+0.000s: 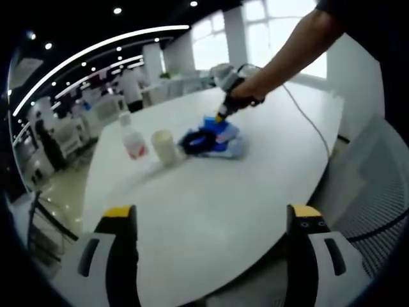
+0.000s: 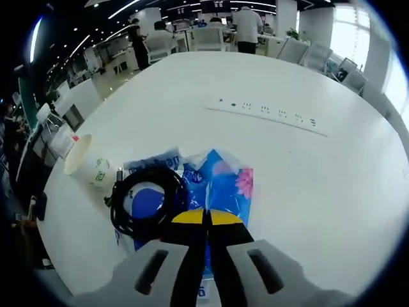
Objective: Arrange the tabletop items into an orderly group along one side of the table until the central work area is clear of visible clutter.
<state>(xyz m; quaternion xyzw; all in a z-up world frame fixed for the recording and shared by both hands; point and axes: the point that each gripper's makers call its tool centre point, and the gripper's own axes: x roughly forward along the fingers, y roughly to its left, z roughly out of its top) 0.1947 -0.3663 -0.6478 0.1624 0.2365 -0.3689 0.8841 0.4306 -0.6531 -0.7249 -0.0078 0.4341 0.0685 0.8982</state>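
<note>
White table (image 2: 319, 192) holds one cup (image 2: 86, 164), one cable (image 2: 148, 198).

A large white oval table (image 2: 319, 173) carries a small cluster of items toward one side. A blue printed plastic packet (image 2: 220, 185) lies flat on the surface, with a coiled black cable (image 2: 148, 199) resting on top of it. Just beside the packet, a paper cup (image 2: 88, 163) lies tipped on its side near the table's edge. A clear plastic bottle (image 1: 133, 142) stands upright next to the cup. A row of small inset sockets (image 2: 268, 112) runs across the tabletop's middle.
</note>
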